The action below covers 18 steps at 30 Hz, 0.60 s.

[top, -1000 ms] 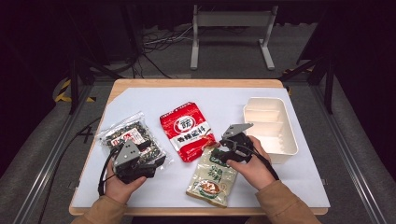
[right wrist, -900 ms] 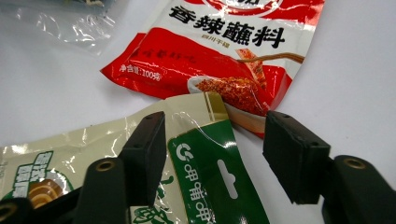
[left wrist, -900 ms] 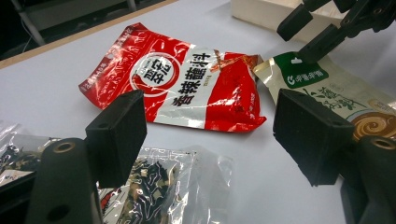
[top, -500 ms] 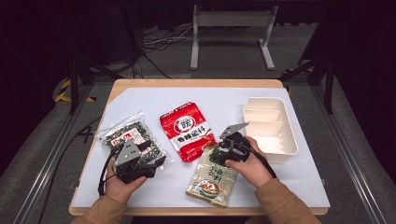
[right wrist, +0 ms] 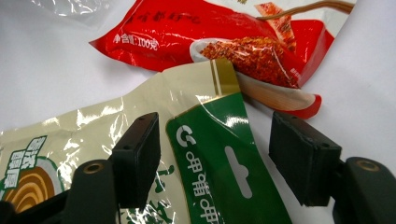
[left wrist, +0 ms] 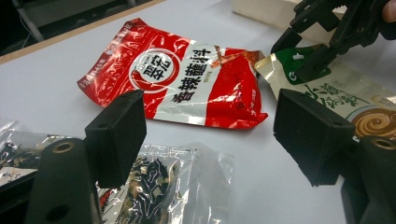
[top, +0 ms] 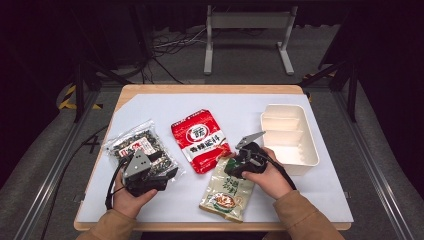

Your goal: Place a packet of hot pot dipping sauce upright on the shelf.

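Three snack packets lie on the white table top. A beige pouch (top: 227, 192) with a green top (right wrist: 210, 140) lies near the front. My right gripper (top: 232, 166) is low over that top end, and its jaws have just been opening. They straddle the green strip without pressing on it (right wrist: 215, 154). A red packet (top: 200, 140) lies flat beside it, its corner touching the pouch top (left wrist: 173, 79). My left gripper (top: 167, 169) stands open above a clear packet of dark pieces (top: 135, 145), nothing between its jaws (left wrist: 205, 135).
A white divided tray (top: 312, 150) sits at the right of the table, just behind my right hand. The wooden table edge (top: 210, 89) runs along the back. Beyond the table stand a metal frame and cables on a dark floor.
My right gripper has sunk a little toward the pouch's green top, with its jaws spread wider. The left hand and all three packets have stayed put.
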{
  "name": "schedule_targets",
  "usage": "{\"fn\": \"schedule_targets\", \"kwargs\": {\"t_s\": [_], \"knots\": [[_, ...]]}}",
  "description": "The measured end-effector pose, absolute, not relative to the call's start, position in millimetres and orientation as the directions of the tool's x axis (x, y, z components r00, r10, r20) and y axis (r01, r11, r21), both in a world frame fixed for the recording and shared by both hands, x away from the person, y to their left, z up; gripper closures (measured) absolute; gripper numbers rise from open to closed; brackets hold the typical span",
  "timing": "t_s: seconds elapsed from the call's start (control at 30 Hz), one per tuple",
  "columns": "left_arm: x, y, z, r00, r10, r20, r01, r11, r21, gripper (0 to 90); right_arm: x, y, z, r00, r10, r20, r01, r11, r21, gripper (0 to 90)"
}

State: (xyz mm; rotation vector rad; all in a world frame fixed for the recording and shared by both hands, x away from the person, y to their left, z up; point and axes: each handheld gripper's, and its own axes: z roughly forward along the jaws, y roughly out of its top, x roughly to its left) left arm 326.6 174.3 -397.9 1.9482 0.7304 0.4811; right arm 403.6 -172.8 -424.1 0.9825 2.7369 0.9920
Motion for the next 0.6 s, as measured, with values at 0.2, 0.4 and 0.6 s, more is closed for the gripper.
{"fn": "schedule_targets", "kwargs": {"t_s": [0.2,0.4,0.6], "knots": [[327,174,-398,0.742,0.670,0.031,0.289,-0.361,0.887,26.4,404,-174,-427,-0.797,0.580,0.166,0.555,0.597,0.579,39.1],[327,174,-398,0.741,0.671,0.032,0.289,-0.361,0.887,26.4,403,-176,-424,-0.805,0.570,0.164,0.548,0.608,0.575,44.8],[328,174,-399,0.741,0.671,0.028,0.295,-0.362,0.884,26.3,399,-178,-415,-0.808,0.561,0.178,0.547,0.605,0.578,50.5]]}}
